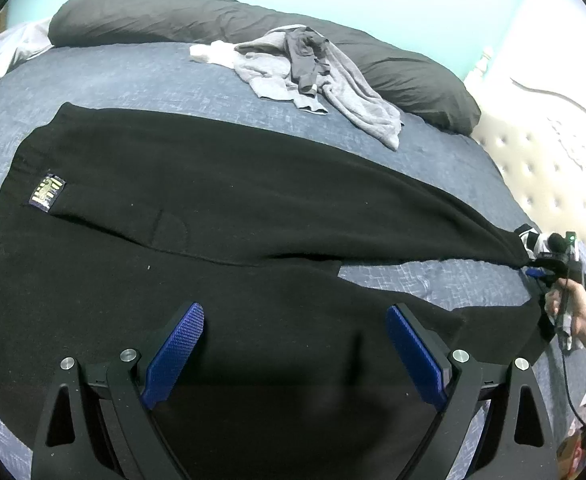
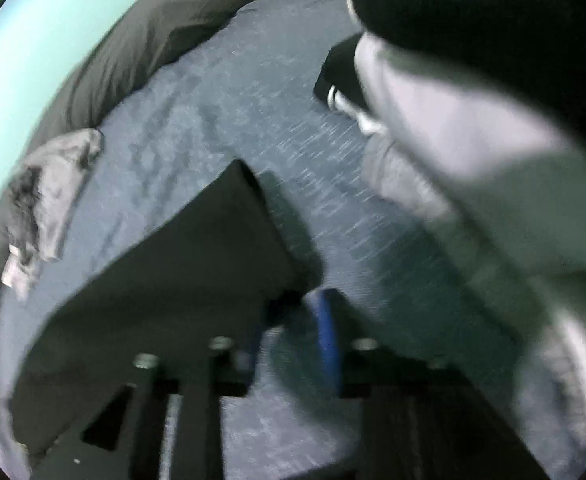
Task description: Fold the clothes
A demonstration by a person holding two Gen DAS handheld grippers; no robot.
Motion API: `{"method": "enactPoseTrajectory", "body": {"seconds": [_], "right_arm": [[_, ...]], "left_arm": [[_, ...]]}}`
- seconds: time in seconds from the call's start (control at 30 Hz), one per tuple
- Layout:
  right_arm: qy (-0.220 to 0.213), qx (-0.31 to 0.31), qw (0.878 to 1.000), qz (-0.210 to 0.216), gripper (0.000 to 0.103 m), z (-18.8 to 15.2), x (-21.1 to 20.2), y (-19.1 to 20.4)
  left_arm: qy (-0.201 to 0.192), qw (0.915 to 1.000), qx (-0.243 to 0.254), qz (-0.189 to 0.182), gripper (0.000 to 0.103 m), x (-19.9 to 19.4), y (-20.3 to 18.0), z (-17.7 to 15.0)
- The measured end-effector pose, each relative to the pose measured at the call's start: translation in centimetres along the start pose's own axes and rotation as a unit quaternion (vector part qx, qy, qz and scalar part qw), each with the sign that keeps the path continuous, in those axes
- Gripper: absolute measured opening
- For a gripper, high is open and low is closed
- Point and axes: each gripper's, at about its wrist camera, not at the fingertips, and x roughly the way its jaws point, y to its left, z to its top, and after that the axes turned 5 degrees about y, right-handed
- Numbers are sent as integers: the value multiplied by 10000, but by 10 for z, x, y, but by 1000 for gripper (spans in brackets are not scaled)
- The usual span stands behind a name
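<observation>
The left wrist view looks down and across the bed (image 1: pixel 141 80) from close above the black garment (image 1: pixel 213 208), facing the pillows (image 1: pixel 165 16). The right wrist view, blurred, looks steeply down from the garment's far end. Both share bed, pillows and grey clothes pile (image 1: pixel 317 76).

Home bedroom, blue-covered bed (image 1: pixel 141 80) ahead of the gripper, dark pillows (image 1: pixel 165 16) beyond, tufted headboard (image 1: pixel 541 160) right, clothes heap (image 1: pixel 333 80)

Left gripper (image 1: pixel 295 354) fingers spread wide, right gripper (image 2: pixel 293 332) fingers slightly parted
</observation>
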Motion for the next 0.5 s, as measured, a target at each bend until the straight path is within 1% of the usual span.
{"method": "enactPoseTrajectory", "body": {"seconds": [0.07, 0.1, 0.23, 0.3, 0.33, 0.37, 0.4, 0.5], "right_arm": [[-117, -175, 9995, -235, 32, 1, -12, 5], [-271, -323, 9985, -355, 32, 3, -21, 10], [-515, -572, 9969, -173, 35, 18, -39, 23], [-506, -567, 9971, -78, 42, 29, -38, 29], [-498, -560, 9972, -30, 48, 35, -37, 32], [-420, -535, 9977, 63, 51, 41, -32, 34], [-328, -507, 9980, 164, 51, 47, -25, 37], [-79, -504, 9987, 95, 51, 60, -5, 43]], "left_arm": [[-4, 10000, 5, 3, 95, 0, -1, 0], [-7, 10000, 7, 6, 95, 0, -1, 0], [-20, 10000, 4, 14, 95, 0, -2, 0], [-16, 10000, 15, 22, 95, 1, -2, 0], [-6, 10000, 24, 27, 95, 2, -2, 0], [6, 10000, 33, 32, 95, 3, -3, 0], [17, 10000, 42, 39, 95, 3, -3, 0], [24, 10000, 33, 79, 95, 4, 0, 1]]}}
